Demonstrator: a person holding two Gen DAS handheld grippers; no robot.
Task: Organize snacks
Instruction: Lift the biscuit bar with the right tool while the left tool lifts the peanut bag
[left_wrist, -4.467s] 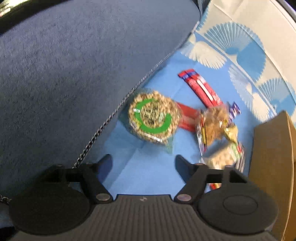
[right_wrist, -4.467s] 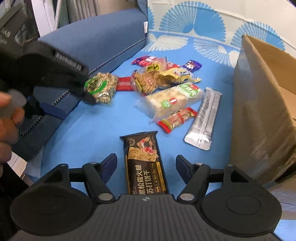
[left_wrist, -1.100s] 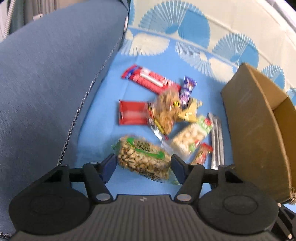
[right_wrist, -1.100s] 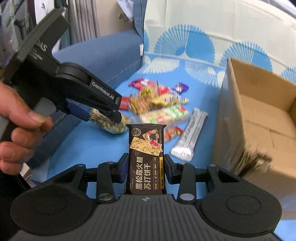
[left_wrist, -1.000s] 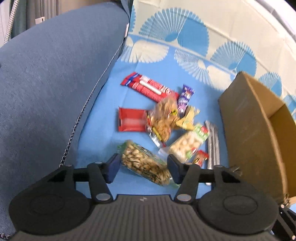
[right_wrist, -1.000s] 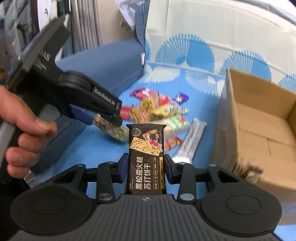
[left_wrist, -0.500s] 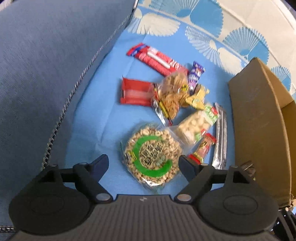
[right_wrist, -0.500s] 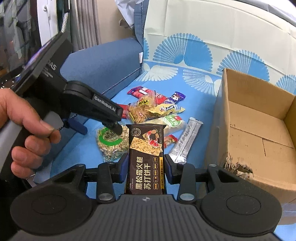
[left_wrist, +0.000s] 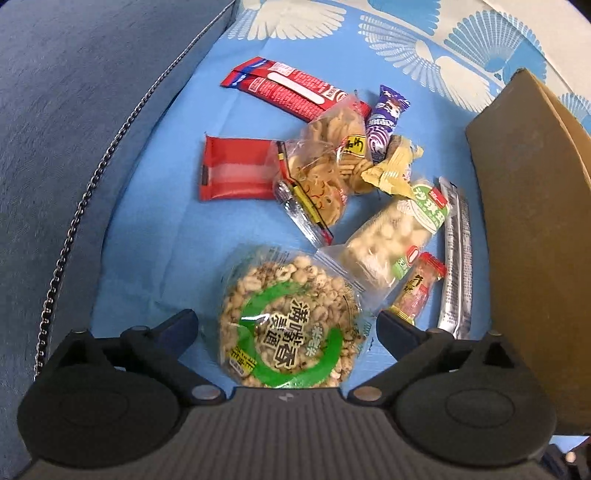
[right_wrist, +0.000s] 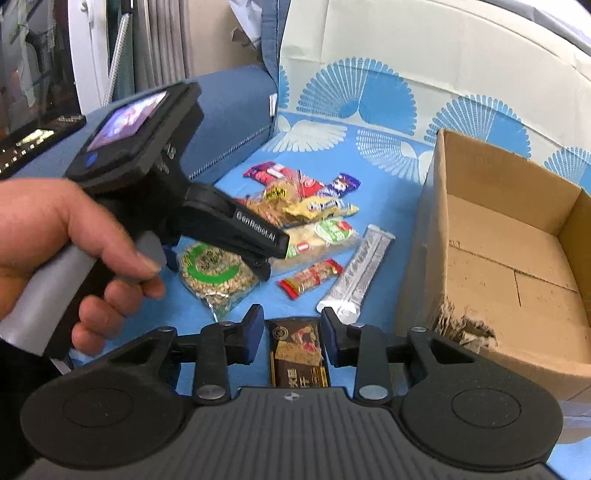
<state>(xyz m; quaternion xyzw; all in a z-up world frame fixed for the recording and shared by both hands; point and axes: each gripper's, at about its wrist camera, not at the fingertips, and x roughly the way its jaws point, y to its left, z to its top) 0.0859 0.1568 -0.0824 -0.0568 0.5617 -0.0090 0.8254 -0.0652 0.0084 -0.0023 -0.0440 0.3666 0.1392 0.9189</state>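
A round puffed-grain cake with a green ring label (left_wrist: 290, 332) lies flat on the blue sheet between the open fingers of my left gripper (left_wrist: 288, 326); it also shows in the right wrist view (right_wrist: 216, 271). My right gripper (right_wrist: 291, 334) is open; the dark cracker pack (right_wrist: 299, 356) lies on the sheet between its fingers, apart from both. Several snacks lie in a heap: a red biscuit pack (left_wrist: 284, 90), a red pouch (left_wrist: 236, 173), a clear cookie bag (left_wrist: 325, 166), a green-label rice cracker bag (left_wrist: 399, 229), a silver bar (left_wrist: 456, 258). An open cardboard box (right_wrist: 517, 258) stands at the right.
A blue sofa cushion (left_wrist: 74, 110) with a chain trim rises along the left. A fan-patterned backrest (right_wrist: 406, 74) stands behind the snacks. The box wall (left_wrist: 535, 221) is close to my left gripper's right side. A hand (right_wrist: 55, 240) holds the left gripper.
My left gripper let go of the grain cake, which now lies flat label up. My right gripper opened and the cracker pack dropped lower between its fingers.
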